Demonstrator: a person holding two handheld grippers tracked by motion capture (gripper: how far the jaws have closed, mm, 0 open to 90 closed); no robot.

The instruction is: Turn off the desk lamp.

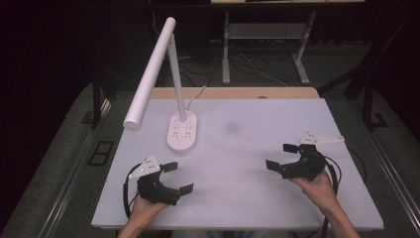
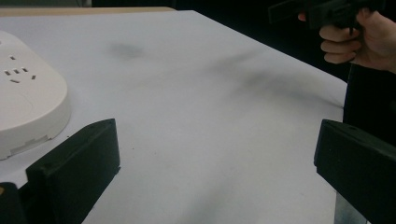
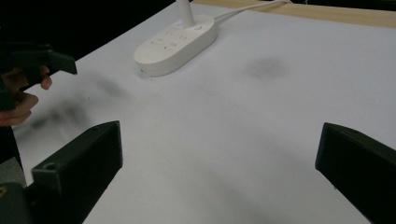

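Left hand-held gripper jaws wide apart, empty, right hand-held gripper likewise, white desk lamp on white worktop

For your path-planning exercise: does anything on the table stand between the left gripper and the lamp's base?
Nothing visible does. Bare white table lies between the open left gripper and the lamp's base, which sits just ahead of it.

The tabletop is a white sheet with a strip of bare wood along its far edge. A white desk lamp stands on it toward the far left, its oval base flat on the sheet. A faint grey smudge marks the surface just right of that base.
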